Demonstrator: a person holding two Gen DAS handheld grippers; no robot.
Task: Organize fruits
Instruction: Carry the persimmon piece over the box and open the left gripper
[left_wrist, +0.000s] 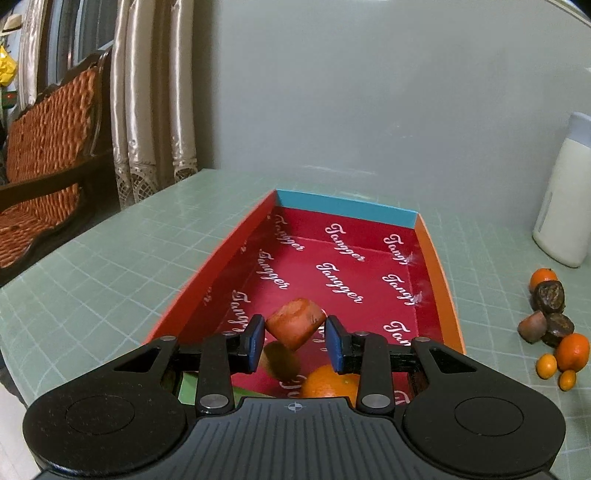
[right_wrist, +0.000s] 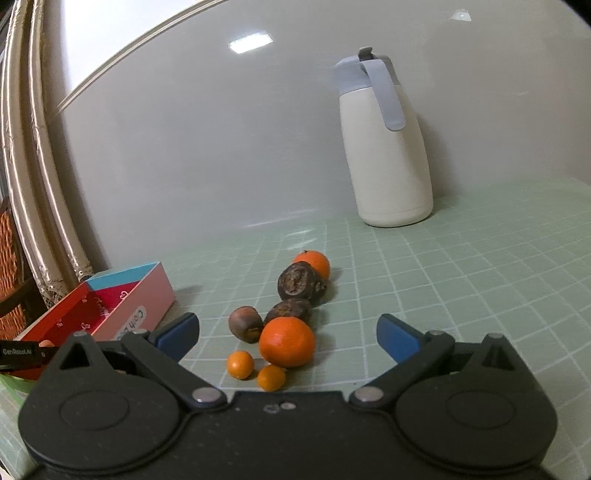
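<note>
Left gripper (left_wrist: 295, 338) pinches a reddish-brown fruit (left_wrist: 295, 323) above the red box (left_wrist: 436, 295): lower it clear of the orange (left_wrist: 327, 380) before letting go. Right gripper (right_wrist: 288, 338) gapes empty; fruit pile (right_wrist: 286, 341) just beyond, on the mat.

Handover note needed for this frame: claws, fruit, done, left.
Left claw: shut on a reddish-brown fruit, held over the red box.
Right claw: open, empty, facing the fruit pile on the green mat.
Done: an orange already lies in the box, with something darker beside it.
Left: drop the held fruit, then move the pile: two oranges, two small ones, three dark fruits.
</note>
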